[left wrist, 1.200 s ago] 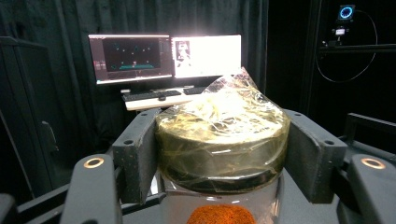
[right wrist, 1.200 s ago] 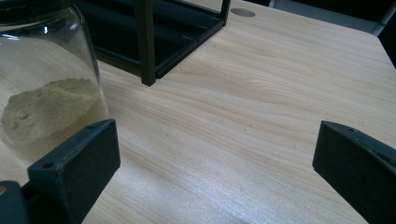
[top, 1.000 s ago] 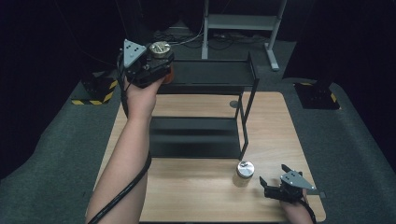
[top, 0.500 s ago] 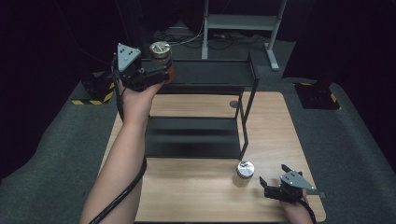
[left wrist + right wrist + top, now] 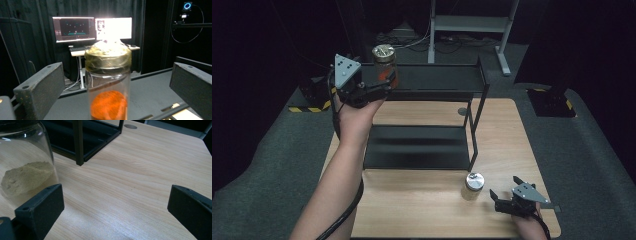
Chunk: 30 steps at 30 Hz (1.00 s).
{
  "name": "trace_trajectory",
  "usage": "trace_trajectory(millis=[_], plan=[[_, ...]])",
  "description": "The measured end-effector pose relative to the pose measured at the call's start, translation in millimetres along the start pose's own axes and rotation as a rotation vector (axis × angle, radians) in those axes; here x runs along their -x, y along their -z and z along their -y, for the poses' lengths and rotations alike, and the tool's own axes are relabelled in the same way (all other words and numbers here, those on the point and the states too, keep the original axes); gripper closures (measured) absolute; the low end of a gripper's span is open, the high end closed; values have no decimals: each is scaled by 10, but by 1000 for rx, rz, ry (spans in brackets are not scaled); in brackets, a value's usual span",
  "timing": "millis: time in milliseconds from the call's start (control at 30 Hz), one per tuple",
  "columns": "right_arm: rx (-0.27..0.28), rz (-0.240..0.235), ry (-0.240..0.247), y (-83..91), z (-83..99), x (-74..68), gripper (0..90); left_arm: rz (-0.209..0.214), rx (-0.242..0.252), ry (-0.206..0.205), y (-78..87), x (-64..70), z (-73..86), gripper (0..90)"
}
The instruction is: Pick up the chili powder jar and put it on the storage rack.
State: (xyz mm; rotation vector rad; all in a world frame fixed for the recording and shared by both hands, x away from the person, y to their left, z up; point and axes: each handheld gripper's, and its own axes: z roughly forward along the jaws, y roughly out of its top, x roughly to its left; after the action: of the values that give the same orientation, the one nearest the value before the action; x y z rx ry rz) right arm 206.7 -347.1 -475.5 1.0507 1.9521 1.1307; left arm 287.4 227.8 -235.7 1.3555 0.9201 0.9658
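Resting on the table [image 5: 422,210] at the near right corner, in front of the black shelf rack [image 5: 422,145], the right gripper [image 5: 504,201] has its fingers [image 5: 40,205] spread wide with nothing between them. Just left of it, and just in front of the rack's near right post [image 5: 78,142], stands a glass jar with pale powder [image 5: 474,186] heaped in its bottom; in the right gripper view this jar [image 5: 25,167] stands just beyond the left finger, outside the gap. Bare wood lies between that jar and the rack's lower tray [image 5: 417,152].

Farther off, at the rack's upper left corner, the left gripper [image 5: 384,82] is raised level with the top shelf [image 5: 437,80]. A glass jar with orange-red powder [image 5: 385,67] and a gold metal lid [image 5: 108,58] stands upright between its fingers [image 5: 41,87], which are spread, with a gap showing on either side of the glass. Whether the jar's base rests on the shelf cannot be told. Beyond the rack, past the table's far edge, two lit monitors [image 5: 92,28] stand on a desk against black curtains.
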Motion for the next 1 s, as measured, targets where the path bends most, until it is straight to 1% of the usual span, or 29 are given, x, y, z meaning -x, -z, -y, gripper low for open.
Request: trace_trajectory(millis=[233,367,467,533,667,767,800,900,1000], plan=[[-2,1,5,-1,-3,-6,0,13,5,-13,165,59,46,4],[-1,3,6,-1,-2,-10,0,11,2,-15,268,88,88,3],[-2,4,8,-1,-4,-14,0,8,-2,-26,349,113,123,4],[-2,5,9,0,-4,-16,0,11,-1,-19,404,126,157,3],[-3,5,10,-1,-5,-19,0,8,-15,-16,512,162,237,4],[-3,5,12,-1,-5,-22,0,12,-14,-11,589,167,315,3],[-3,6,12,-1,-5,-23,0,16,-11,-4,614,163,343,3],[-3,6,14,-3,-7,-24,0,19,-16,-11,679,166,396,3],[-4,7,14,-3,-7,-26,0,28,-16,5,744,154,451,3]])
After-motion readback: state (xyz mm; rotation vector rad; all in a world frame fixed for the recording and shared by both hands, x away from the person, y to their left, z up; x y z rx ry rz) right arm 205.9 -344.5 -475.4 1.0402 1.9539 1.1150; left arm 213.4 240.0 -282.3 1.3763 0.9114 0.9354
